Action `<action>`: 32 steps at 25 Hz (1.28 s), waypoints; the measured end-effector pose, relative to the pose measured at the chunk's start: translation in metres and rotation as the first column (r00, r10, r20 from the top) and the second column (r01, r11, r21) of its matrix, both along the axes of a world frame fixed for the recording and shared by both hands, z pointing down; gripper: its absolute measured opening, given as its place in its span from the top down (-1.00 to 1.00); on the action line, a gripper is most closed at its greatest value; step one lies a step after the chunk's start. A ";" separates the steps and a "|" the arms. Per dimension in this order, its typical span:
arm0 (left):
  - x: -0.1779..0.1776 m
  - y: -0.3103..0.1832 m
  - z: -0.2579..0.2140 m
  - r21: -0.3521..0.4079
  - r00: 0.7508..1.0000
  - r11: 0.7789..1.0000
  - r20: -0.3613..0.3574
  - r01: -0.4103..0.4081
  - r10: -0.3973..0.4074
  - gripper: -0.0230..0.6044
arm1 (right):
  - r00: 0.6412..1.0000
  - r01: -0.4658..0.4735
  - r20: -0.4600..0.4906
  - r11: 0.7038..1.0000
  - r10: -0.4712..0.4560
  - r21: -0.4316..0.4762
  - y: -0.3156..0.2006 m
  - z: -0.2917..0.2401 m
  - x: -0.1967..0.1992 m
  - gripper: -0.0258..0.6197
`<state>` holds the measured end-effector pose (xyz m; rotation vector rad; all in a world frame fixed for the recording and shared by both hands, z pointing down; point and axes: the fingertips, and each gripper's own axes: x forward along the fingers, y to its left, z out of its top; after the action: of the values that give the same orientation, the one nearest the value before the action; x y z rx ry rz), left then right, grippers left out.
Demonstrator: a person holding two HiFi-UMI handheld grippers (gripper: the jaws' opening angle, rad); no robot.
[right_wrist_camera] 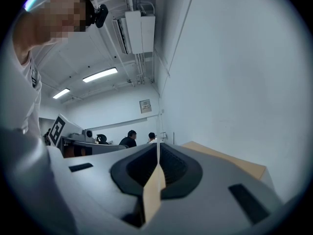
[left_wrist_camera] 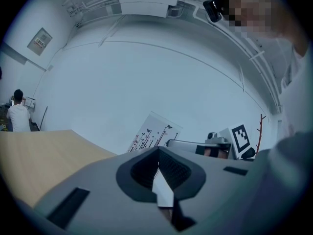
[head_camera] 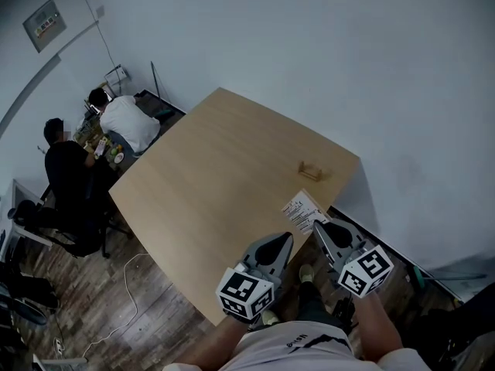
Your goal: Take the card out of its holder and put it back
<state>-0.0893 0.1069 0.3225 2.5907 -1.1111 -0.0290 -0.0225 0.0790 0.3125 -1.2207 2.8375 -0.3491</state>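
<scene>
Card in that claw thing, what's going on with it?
A person holds a gripper in each hand by the near edge of a wooden table. The right gripper is pinching the printed card, so it is out of its holder. That holder sits empty on the table, farther off. The left gripper is shut with nothing in it.

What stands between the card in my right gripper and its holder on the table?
Nothing visible. Only bare table lies between the card in the right gripper and the holder; the left gripper sits off to the side.
</scene>
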 end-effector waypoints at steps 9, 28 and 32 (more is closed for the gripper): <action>0.013 -0.076 0.014 0.004 1.000 1.000 0.012 0.028 -0.028 0.89 | 0.999 -0.017 -0.034 1.000 0.017 0.009 -0.090 0.014 0.047 0.84; 0.094 -0.280 0.123 -0.098 0.989 0.987 0.092 0.128 -0.120 0.89 | 0.961 0.195 -0.204 0.981 -0.188 0.015 -0.327 0.138 0.128 0.84; 0.095 -0.291 0.160 -0.138 0.984 0.977 0.107 0.160 -0.146 0.89 | 0.954 0.230 -0.192 0.973 -0.229 -0.019 -0.342 0.185 0.124 0.84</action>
<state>0.0060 -0.1840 0.4827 2.3951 -1.2947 0.1379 0.1014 -0.2628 0.4978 -0.9734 3.1551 -0.2429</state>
